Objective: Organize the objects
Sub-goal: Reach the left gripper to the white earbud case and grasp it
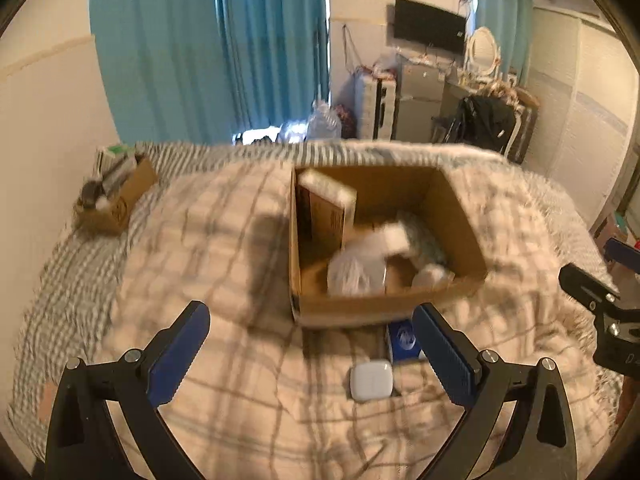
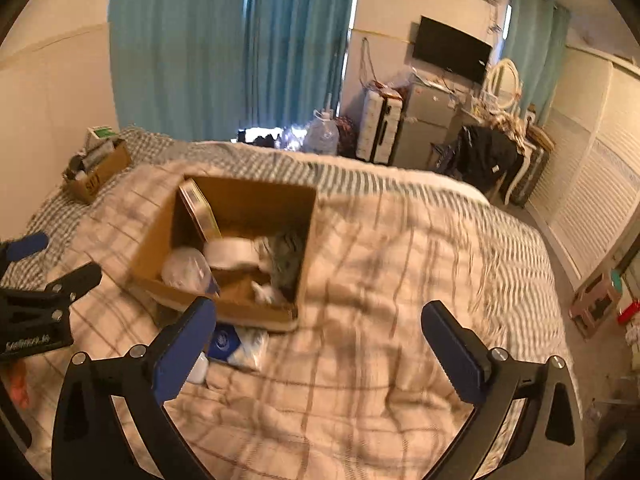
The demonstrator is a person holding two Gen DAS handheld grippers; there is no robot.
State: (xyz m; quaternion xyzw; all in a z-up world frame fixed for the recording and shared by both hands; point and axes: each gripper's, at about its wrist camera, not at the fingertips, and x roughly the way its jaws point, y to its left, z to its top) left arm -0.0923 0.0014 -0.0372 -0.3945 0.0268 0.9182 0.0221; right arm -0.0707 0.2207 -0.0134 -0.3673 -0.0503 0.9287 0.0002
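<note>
Checked beige bedding (image 1: 224,264) carries an open cardboard box (image 1: 460,216) of mixed items, a blue packet (image 1: 402,338) touching its near wall and a small white case (image 1: 371,380) nearer, under the empty, wide-spread left gripper (image 1: 312,356) and right gripper (image 2: 320,360).

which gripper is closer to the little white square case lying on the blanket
Left. The left gripper hangs open right over the white case, which lies between its fingers. The right gripper is off to the case's right, above bare blanket.
</note>
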